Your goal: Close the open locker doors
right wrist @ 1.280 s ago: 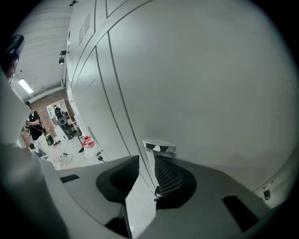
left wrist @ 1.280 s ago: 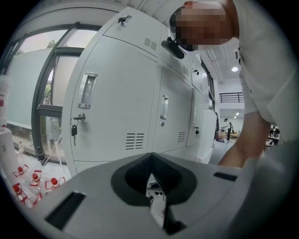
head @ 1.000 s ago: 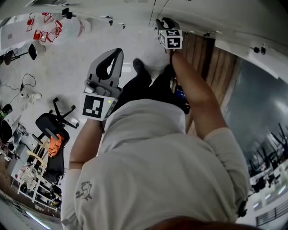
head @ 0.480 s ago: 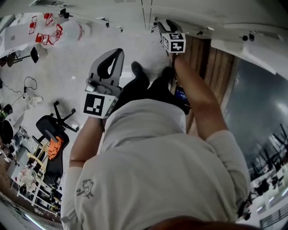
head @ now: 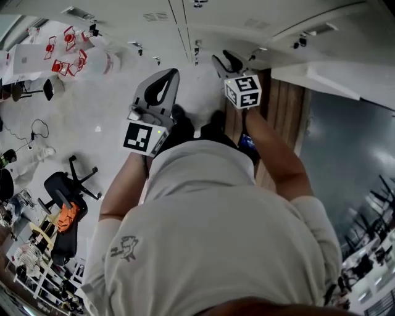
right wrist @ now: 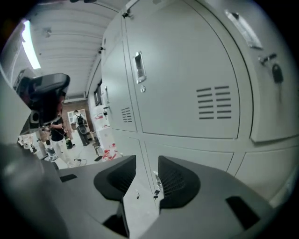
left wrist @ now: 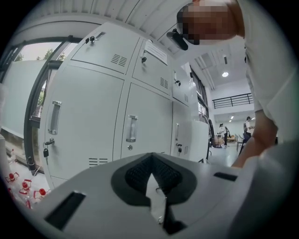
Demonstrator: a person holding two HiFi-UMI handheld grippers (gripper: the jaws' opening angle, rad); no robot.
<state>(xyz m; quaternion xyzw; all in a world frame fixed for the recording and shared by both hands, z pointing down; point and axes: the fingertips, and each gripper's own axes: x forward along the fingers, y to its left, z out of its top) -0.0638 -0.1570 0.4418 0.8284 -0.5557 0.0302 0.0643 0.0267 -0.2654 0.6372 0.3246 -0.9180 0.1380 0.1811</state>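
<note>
Grey metal lockers (left wrist: 93,121) fill both gripper views, and the doors (right wrist: 187,84) facing me lie flush with their frames. Farther along the row a door (left wrist: 202,140) seems to stand out from the front. My left gripper (left wrist: 152,158) is shut with nothing in it; it hovers a short way off the lockers and shows in the head view (head: 168,74) left of centre. My right gripper (right wrist: 147,161) is open and empty, pointed at the seam between two lower doors, close to them. It shows in the head view (head: 223,60) just below the locker row (head: 185,18).
A wood-panelled surface (head: 281,123) lies right of my right arm. An office chair (head: 68,185) and cluttered racks stand at the left. Red-topped items (head: 65,58) sit on the floor near the lockers. People (left wrist: 247,128) stand far down the room.
My right gripper has drawn back from the lockers and sits lower in the head view. The left gripper shifted slightly right. More of the locker fronts shows along the top.
</note>
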